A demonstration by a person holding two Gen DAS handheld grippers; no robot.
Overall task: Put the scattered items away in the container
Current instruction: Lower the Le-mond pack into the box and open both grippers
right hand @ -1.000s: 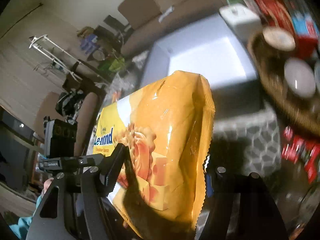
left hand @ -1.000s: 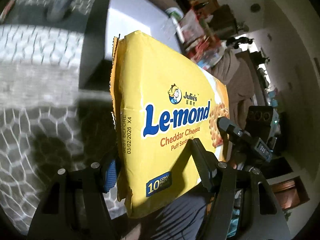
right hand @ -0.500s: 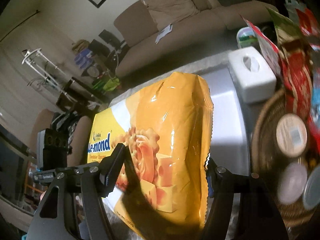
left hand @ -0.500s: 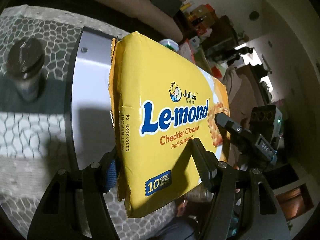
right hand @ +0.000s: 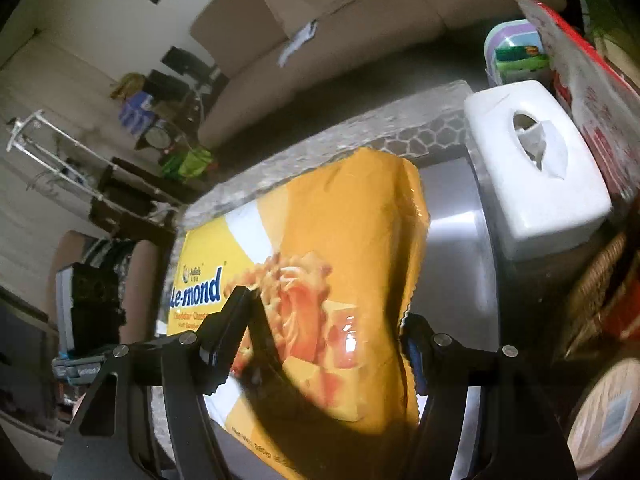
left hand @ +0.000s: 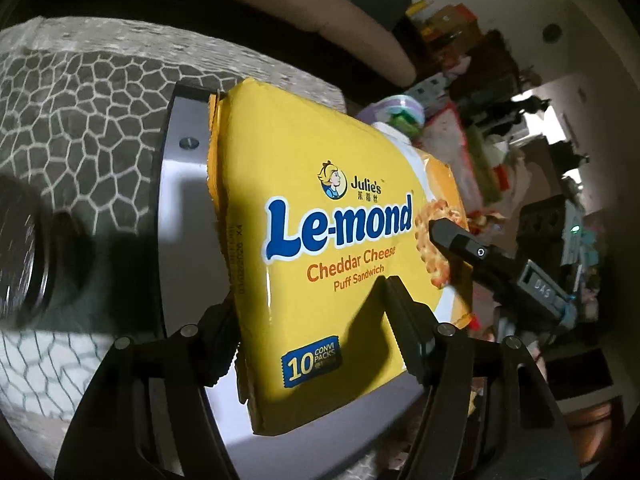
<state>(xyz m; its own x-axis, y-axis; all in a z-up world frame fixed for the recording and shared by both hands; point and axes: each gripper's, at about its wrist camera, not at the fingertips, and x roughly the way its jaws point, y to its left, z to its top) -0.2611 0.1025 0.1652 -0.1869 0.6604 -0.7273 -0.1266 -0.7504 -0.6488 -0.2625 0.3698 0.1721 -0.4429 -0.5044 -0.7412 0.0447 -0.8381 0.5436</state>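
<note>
Gripping one end each, both claws hold the pack (left hand: 320,248) of Le-mond cheddar cheese puff sandwiches in the air above the bin (left hand: 182,184), a grey container with a pale inside that stands on the table (left hand: 80,128) with its stone-pattern cloth. Left claw (left hand: 308,340) clamps the end printed "10 convi packs", one finger on the yellow front, the other behind the crimped edge. Right claw (right hand: 324,332) clamps the far end, one finger over the biscuit picture, the other at the serrated seam (its black finger also shows in the left view, pressed on the pack's front). The pack hangs tilted, face up, over the bin's opening, not yet inside. A white tissue box (right hand: 536,168) sits just beside the bin's rim, with a wicker basket (right hand: 600,280) near it. A dark jar (left hand: 24,256) stands on the table at the bin's other side. A beige sofa (right hand: 320,40) lies beyond the table
</note>
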